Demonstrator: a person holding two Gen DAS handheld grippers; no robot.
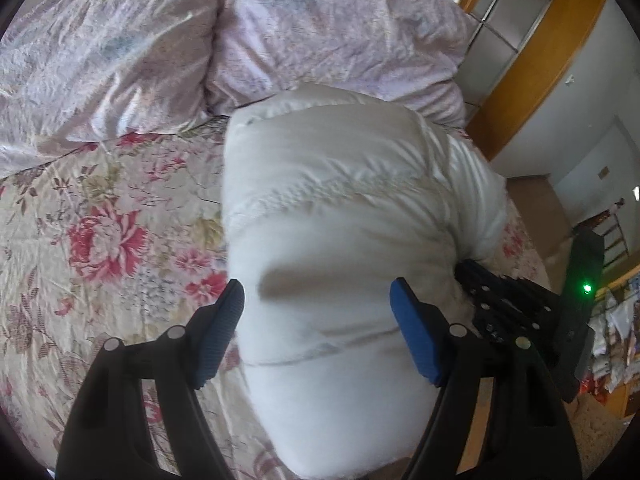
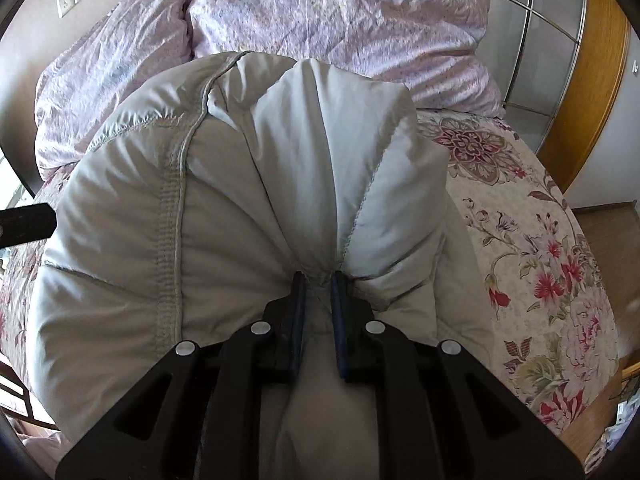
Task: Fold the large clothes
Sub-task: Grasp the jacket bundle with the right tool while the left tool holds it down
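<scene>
In the left wrist view, the white padded coat (image 1: 340,240) lies on the flowered bedspread (image 1: 100,220) as a thick, bunched bundle, with the pale purple duvet (image 1: 280,32) heaped behind it. By the look of it, the coat is already doubled over at least once, so the fold seems well along; what is left appears to be laying the held edge down and flattening the bulk. The left gripper (image 1: 318,320) hangs just above the near part of the coat with its blue-padded fingers (image 1: 416,336) spread wide on either side of the fabric, holding nothing. Whether the pads brush the cloth cannot be told. At the right edge of the bundle the right gripper (image 1: 504,300) shows as a black frame pressed into the coat.

In the right wrist view, the coat (image 2: 240,208) fills the middle, bulging up and away from the gripper, its seams and creases all running down to one pinched spot. The right gripper (image 2: 319,280) has its fingers drawn narrow and clamped on that gathered fold of coat, directly ahead of the camera. The bedspread (image 2: 540,260) shows to the right and the duvet (image 2: 340,12) beyond.
</scene>
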